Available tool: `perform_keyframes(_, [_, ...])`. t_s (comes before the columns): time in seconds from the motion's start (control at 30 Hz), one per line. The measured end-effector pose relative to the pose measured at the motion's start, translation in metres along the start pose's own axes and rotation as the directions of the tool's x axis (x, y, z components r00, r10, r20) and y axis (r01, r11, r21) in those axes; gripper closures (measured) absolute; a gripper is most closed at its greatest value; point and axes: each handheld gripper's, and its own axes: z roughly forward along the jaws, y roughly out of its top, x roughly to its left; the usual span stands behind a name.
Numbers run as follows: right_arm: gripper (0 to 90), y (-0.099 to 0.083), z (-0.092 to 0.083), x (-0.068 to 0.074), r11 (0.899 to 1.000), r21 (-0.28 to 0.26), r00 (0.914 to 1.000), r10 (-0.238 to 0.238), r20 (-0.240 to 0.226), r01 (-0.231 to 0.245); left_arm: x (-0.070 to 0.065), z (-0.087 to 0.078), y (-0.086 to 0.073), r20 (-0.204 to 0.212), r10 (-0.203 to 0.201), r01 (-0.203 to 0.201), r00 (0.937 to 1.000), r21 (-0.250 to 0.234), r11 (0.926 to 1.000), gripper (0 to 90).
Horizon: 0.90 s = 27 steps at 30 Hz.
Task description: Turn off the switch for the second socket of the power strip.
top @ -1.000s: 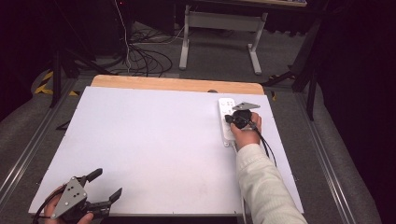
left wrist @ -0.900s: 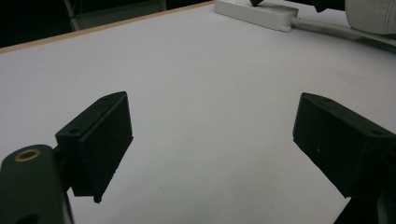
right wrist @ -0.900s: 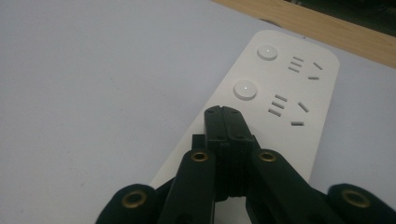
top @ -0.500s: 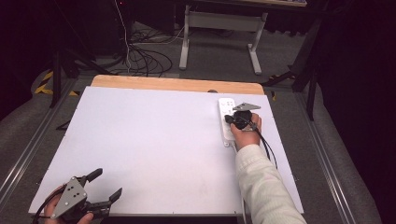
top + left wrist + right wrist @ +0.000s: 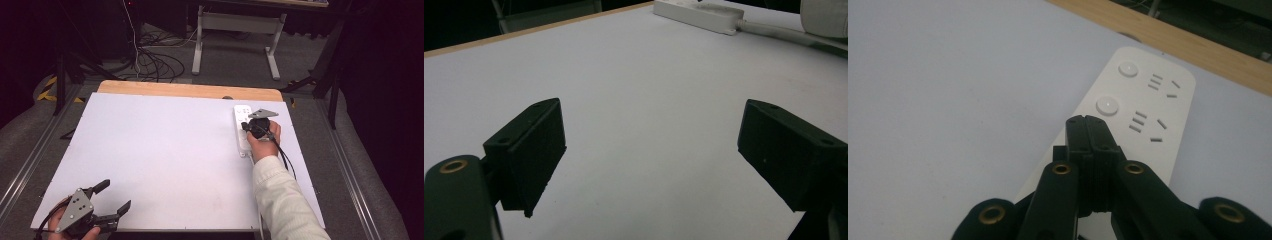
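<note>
A: We note the largest item first: the counter (image 5: 165,150), a white sheet over a wooden top whose far edge shows as a tan strip. It sits over grey floor, with a tangle of cables (image 5: 150,57) on the floor beyond the far edge.

B: Agreed. Next in size, we log the sleeve (image 5: 282,200), pale, coming in from the bottom right of the high view and ending at the hand on the right claw.

A: Then the power strip (image 5: 242,131). We see it as a long white bar lying flat near the counter's far right corner, long axis running away from the person. In the right claw view it shows two round buttons, each beside a set of socket slots. Its white cord leaves the near end.

B: From the left claw view we also see the strip at the top edge, well apart from that claw.

A: Now the claws. Right claw (image 5: 248,128): jaws pressed together, nothing between them. The closed tip sits over the strip's top face, just short of the nearer button (image 5: 1107,104). We cannot tell whether the tip touches the plastic.

B: Left claw (image 5: 114,196): at the near left corner of the counter, jaws spread wide, bare white counter between them, holding nothing. The grey three-cornered plate on it faces up.

A: Smallest entry: the far button (image 5: 1128,68), beyond the right claw's tip.
</note>
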Motion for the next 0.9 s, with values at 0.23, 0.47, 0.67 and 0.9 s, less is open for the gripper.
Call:
perform_keyframes(0.23, [90.0, 0.007, -0.01, 0.001, 1.0, -0.025, 0.9997, 0.01, -0.024, -0.011, 0.0, 0.0, 0.0, 0.002, 0.001, -0.001, 1.0, -0.001, 1.0, 12.5])
perform_keyframes(0.47, [90.0, 0.012, -0.023, 0.004, 0.998, -0.06, 0.9989, 0.022, -0.042, -0.024, 0.0, 0.0, 0.001, 0.002, 0.006, -0.006, 1.0, -0.002, 1.0, 12.5])
perform_keyframes(0.67, [90.0, 0.015, -0.032, 0.004, 0.997, -0.075, 0.9985, 0.027, -0.047, -0.031, 0.0, 0.001, 0.001, 0.003, 0.01, -0.01, 0.9999, 0.0, 1.0, 12.5])
perform_keyframes(0.9, [90.0, 0.017, -0.041, 0.008, 0.996, -0.087, 0.9977, 0.026, -0.063, -0.032, 0.0, 0.001, 0.001, 0.004, 0.003, -0.003, 1.0, -0.002, 1.0, 12.5])
